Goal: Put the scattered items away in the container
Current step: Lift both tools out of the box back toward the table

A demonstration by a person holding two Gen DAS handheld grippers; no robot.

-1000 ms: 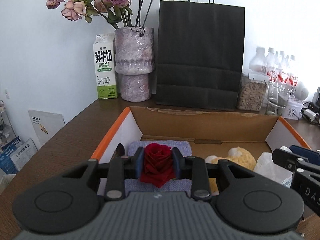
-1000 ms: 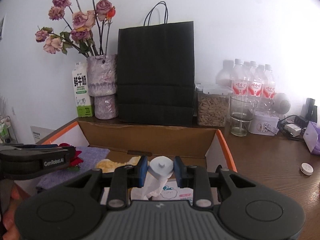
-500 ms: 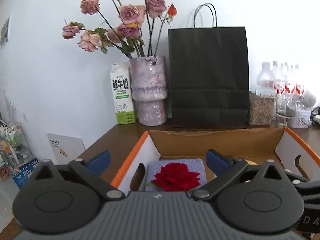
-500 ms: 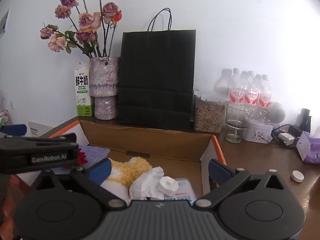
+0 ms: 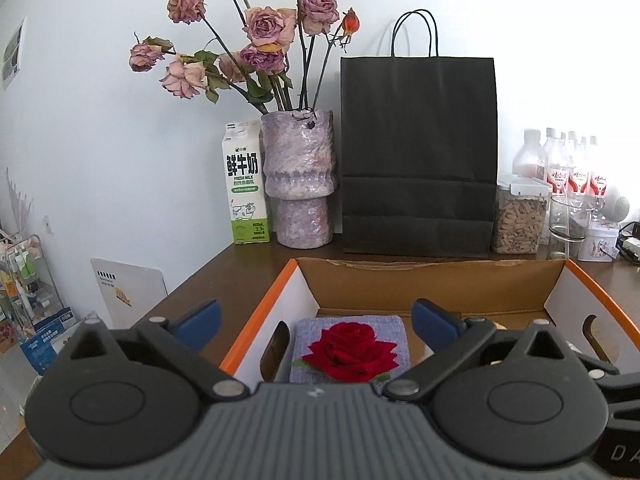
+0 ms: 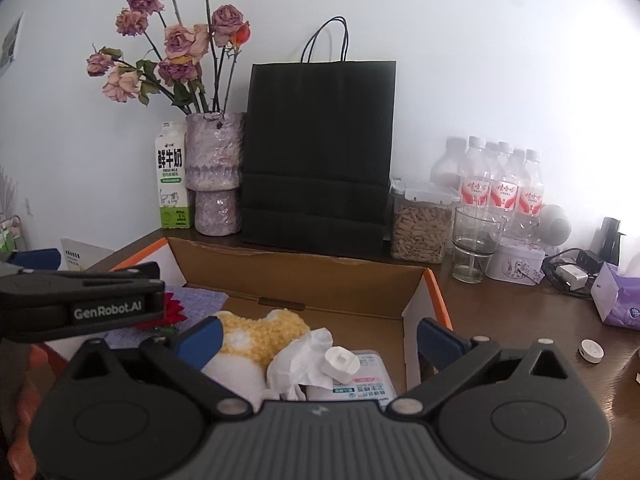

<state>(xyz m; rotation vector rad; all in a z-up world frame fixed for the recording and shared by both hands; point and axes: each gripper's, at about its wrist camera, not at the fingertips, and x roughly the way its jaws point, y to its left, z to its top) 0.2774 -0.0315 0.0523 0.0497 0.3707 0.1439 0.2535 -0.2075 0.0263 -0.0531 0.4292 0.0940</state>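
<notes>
Red rose (image 5: 349, 350) on grey-blue cloth (image 5: 308, 330), orange-edged box (image 5: 262, 308)

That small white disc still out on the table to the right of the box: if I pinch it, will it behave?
The white disc looks flat, rigid and light, so a squeeze probably won't deform it. It lies low on the smooth wooden table, so the fingers may skid it sideways before closing. On edge it could roll. The right gripper stands open, wide enough to straddle it.
</notes>
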